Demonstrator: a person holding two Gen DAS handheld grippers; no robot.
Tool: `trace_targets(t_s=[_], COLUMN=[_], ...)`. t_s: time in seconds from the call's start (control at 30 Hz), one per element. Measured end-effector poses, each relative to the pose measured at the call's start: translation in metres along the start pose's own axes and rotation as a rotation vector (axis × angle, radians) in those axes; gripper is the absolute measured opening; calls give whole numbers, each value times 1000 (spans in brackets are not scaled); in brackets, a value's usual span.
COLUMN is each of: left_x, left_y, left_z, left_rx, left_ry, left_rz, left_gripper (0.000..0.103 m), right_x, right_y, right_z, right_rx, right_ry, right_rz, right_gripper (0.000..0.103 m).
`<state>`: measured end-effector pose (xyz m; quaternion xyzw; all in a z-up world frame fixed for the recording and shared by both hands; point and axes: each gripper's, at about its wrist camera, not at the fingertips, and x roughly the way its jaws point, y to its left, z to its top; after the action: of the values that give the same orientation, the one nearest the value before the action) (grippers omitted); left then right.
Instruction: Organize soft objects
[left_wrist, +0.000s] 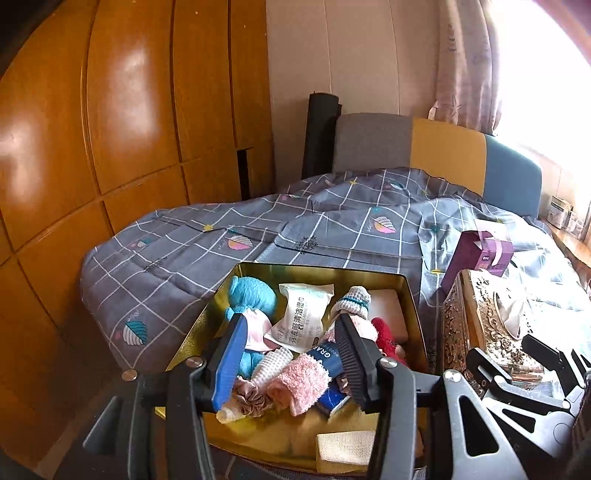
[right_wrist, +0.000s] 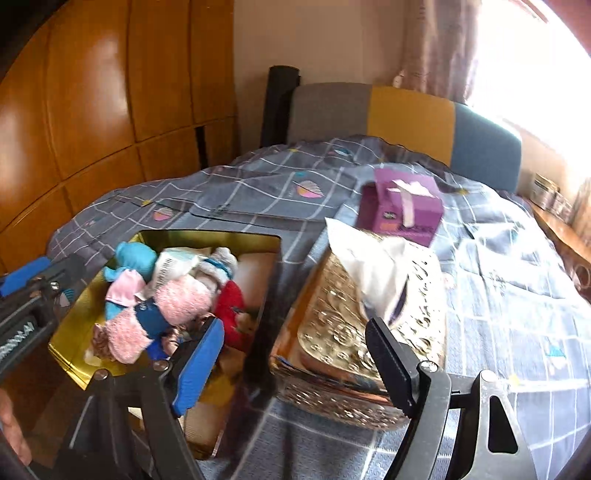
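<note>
We see a purple box (right_wrist: 400, 208) on the grey checked bedspread (right_wrist: 517, 295), behind an ornate gold tissue box (right_wrist: 354, 332) that stands just right of the gold tin (left_wrist: 415, 314). The tin holds the soft things: a blue plush toy (left_wrist: 251, 295), a white wipes packet (left_wrist: 304, 314), a pink fuzzy roll (left_wrist: 299, 380) and a red plush (right_wrist: 231, 310). Our left gripper (left_wrist: 291, 362) hangs over the tin, jaws apart, gripping nothing. Our right gripper (right_wrist: 295, 365) is spread wide before the tissue box.
</note>
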<state>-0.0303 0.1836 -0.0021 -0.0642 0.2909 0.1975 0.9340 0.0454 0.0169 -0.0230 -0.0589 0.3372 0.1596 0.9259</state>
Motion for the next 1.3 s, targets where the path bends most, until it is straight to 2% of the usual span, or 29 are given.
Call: trace_targets(t_s=[0.13, 0.4, 1.3], left_x=[0, -2, 0], left_y=[2, -1, 0], left_z=[-1, -4, -8], left_rx=[-18, -5, -13], left_ry=[11, 8, 26], left_rz=[-17, 3, 5], left_gripper=[49, 49, 49], right_x=[-1, -3, -1], right_y=[-6, -4, 6], right_z=[-2, -3, -4], right_rx=[20, 16, -3], right_ry=[-4, -16, -10], right_rz=[-4, 1, 5], right_gripper=[80, 81, 81])
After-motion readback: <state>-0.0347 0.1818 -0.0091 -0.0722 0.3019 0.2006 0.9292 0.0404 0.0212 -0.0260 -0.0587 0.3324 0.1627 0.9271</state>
